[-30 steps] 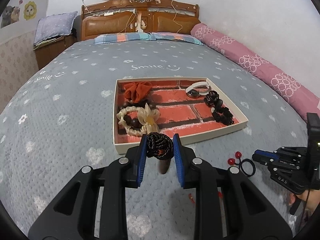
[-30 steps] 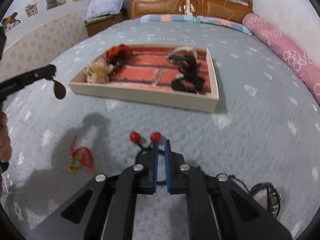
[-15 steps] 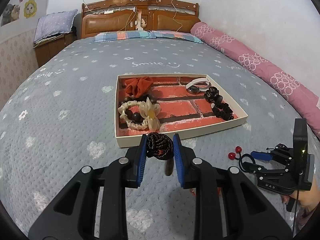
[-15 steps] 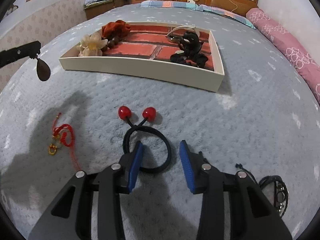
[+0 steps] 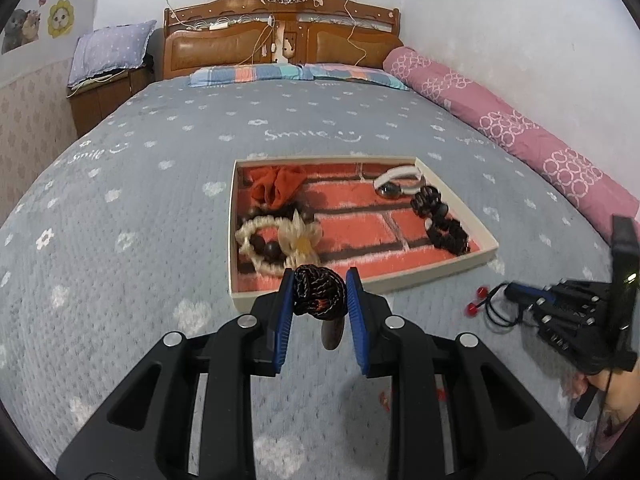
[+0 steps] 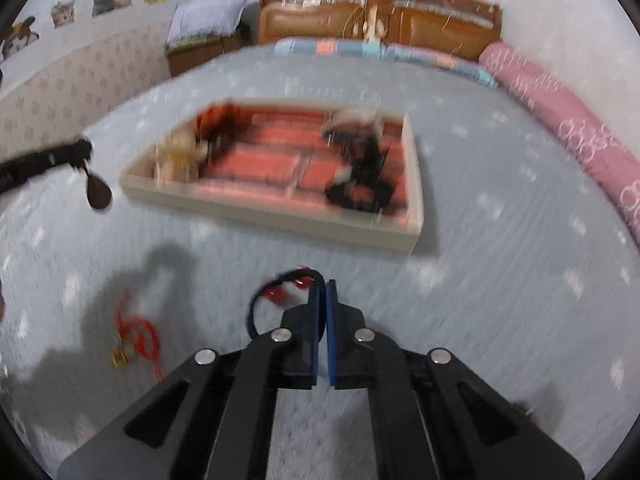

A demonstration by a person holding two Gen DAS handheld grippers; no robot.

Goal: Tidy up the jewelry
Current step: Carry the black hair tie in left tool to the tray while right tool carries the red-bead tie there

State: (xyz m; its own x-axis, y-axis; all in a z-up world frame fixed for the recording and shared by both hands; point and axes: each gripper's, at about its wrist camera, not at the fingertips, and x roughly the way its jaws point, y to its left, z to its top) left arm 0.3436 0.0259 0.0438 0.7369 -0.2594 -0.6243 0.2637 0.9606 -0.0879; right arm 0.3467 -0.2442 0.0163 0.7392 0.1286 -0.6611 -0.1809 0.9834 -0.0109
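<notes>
My left gripper is shut on a black braided cord necklace whose dark teardrop pendant hangs below, just in front of the cream tray. The tray holds an orange scrunchie, a cream flower band, a white bracelet and black hair ties. My right gripper is shut on a black hair tie with red beads, lifted off the bed; it also shows in the left wrist view. The tray lies ahead, blurred.
A red string charm with gold beads lies on the grey bedspread at left. A pink bolster runs along the right wall. The wooden headboard and pillows are far back. The pendant hangs at left.
My right gripper was open around the red-bead hair tie; it has shut on it and lifted it. My left gripper still holds the necklace near the tray's front edge.
</notes>
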